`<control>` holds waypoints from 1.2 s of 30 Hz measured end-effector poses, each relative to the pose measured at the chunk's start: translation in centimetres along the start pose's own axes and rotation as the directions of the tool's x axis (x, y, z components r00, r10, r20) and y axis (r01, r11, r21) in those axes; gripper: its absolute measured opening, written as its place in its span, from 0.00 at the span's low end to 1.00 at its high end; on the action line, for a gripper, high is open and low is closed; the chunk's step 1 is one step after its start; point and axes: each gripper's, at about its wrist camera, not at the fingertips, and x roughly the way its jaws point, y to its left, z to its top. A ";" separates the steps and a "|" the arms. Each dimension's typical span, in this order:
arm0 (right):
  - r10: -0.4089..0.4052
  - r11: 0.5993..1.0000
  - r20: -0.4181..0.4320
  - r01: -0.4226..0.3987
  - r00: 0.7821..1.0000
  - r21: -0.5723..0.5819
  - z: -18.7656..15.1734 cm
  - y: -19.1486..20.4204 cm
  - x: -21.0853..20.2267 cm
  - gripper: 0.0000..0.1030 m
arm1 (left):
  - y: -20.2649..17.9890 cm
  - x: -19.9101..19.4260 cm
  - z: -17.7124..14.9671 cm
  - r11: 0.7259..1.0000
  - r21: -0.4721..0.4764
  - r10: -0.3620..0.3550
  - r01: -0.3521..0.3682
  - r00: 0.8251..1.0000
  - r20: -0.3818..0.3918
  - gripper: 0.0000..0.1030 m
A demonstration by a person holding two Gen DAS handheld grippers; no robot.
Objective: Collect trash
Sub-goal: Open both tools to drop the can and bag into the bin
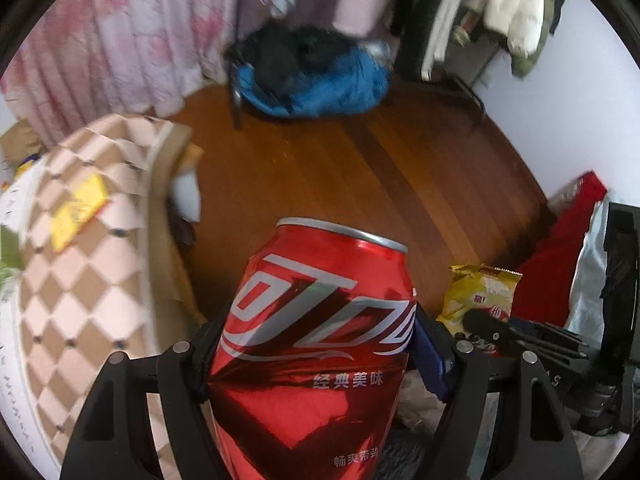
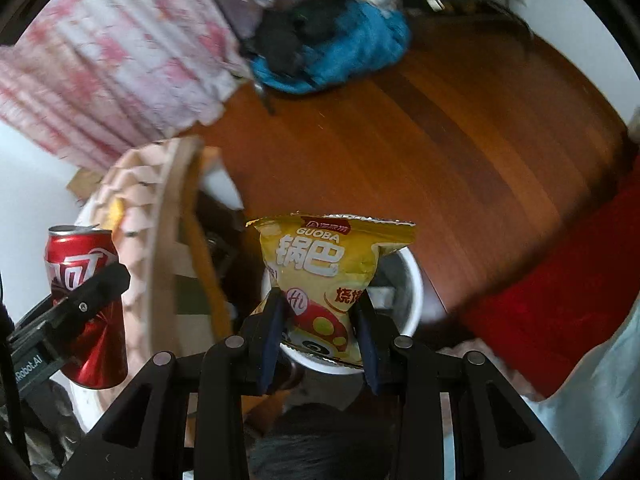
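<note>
Currently: red can (image 1: 316, 344) at lower centre of left view, pinched by left gripper (image 1: 312, 354) | yellow snack bag (image 2: 328, 280) at centre of right view, pinched by right gripper (image 2: 320, 332), above white bin (image 2: 414, 300) | wooden floor (image 2: 400, 152) beyond

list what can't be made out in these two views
- Contents of the white bin: right wrist view, hidden by the snack bag.
- Bottom of the red can: left wrist view, cut off by the lower edge.
- Dark pile on the blue bundle: motion blur, unidentifiable.
- Yellow item on the checkered table: blurred, unreadable.
</note>
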 end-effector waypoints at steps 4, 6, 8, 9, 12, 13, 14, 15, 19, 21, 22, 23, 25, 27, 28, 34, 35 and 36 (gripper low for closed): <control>-0.004 0.999 -0.055 0.007 0.998 0.049 0.3 -3.1 3.1 0.35 | -2.0 3.3 0.4 1.000 0.013 -0.020 0.021 0.998 -0.062 0.72; -0.006 0.998 -0.078 0.011 0.997 0.062 0.3 -4.0 4.5 0.35 | -2.4 4.6 0.4 0.999 0.016 -0.035 0.037 0.995 -0.093 0.72; -0.007 0.997 -0.095 0.014 0.995 0.071 0.3 -4.5 5.7 0.35 | -2.6 5.8 0.4 0.999 0.002 -0.040 0.040 0.992 -0.122 0.72; -0.008 0.997 -0.103 0.016 0.995 0.069 0.4 -4.7 6.3 0.35 | -2.6 6.2 0.3 0.999 -0.007 -0.051 0.051 0.990 -0.131 0.72; -0.012 0.998 -0.126 0.021 0.992 0.064 0.5 -4.9 7.8 0.36 | -3.1 6.9 0.1 0.998 -0.014 -0.062 0.060 0.987 -0.151 0.72; -0.013 0.998 -0.133 0.022 0.991 0.062 0.6 -4.6 8.1 0.36 | -3.2 7.2 0.1 0.998 -0.019 -0.070 0.067 0.985 -0.157 0.72; -0.010 0.998 -0.141 0.020 0.990 0.066 0.6 -4.8 8.6 0.36 | -3.3 7.3 0.1 0.998 -0.017 -0.064 0.062 0.984 -0.164 0.73; -0.012 0.998 -0.145 0.022 0.989 0.064 0.5 -4.7 8.8 0.36 | -3.5 7.2 0.0 0.998 -0.013 -0.059 0.058 0.984 -0.166 0.73; -0.044 0.997 -0.156 0.054 0.987 0.058 0.5 -4.1 9.3 0.80 | -3.5 6.7 -0.2 0.999 0.004 -0.036 0.037 0.987 -0.158 0.85; -0.067 0.996 -0.158 0.074 0.985 0.042 0.3 -3.7 8.9 0.84 | -3.3 6.5 -0.2 1.000 0.015 -0.007 0.010 0.989 -0.148 0.96; -0.078 0.996 -0.162 0.085 0.984 0.038 0.3 -3.6 8.7 0.89 | -3.1 6.3 -0.2 1.000 0.016 0.003 -0.001 0.989 -0.145 0.96; -0.091 0.995 -0.167 0.098 0.982 0.035 0.2 -3.5 8.5 0.94 | -2.9 6.0 -0.4 1.000 0.015 0.012 -0.010 0.990 -0.140 0.96; -0.129 0.991 -0.177 0.134 0.976 0.015 -0.1 -3.1 8.1 1.00 | -2.5 5.5 -0.5 0.999 0.016 0.033 -0.031 0.992 -0.125 0.96; -0.176 0.984 -0.183 0.176 0.967 -0.016 -0.3 -2.5 7.5 1.00 | -2.1 4.7 -0.8 0.998 0.019 0.054 -0.052 0.993 -0.109 0.96; -0.190 0.982 -0.184 0.188 0.965 -0.029 -0.4 -2.2 7.1 1.00 | -2.0 4.5 -0.9 0.998 0.019 0.063 -0.061 0.992 -0.105 0.96; -0.227 0.973 -0.192 0.214 0.955 -0.085 -1.1 -0.9 5.2 1.00 | -1.0 2.8 -1.4 0.995 0.015 0.104 -0.103 0.991 -0.085 0.96; -0.229 0.972 -0.192 0.214 0.954 -0.092 -1.2 -0.7 4.9 1.00 | -1.0 2.4 -1.5 0.994 0.017 0.109 -0.108 0.991 -0.080 0.96; -0.235 0.971 -0.192 0.220 0.953 -0.096 -1.4 -0.4 4.4 1.00 | -0.9 2.1 -1.6 0.994 0.018 0.110 -0.109 0.991 -0.079 0.96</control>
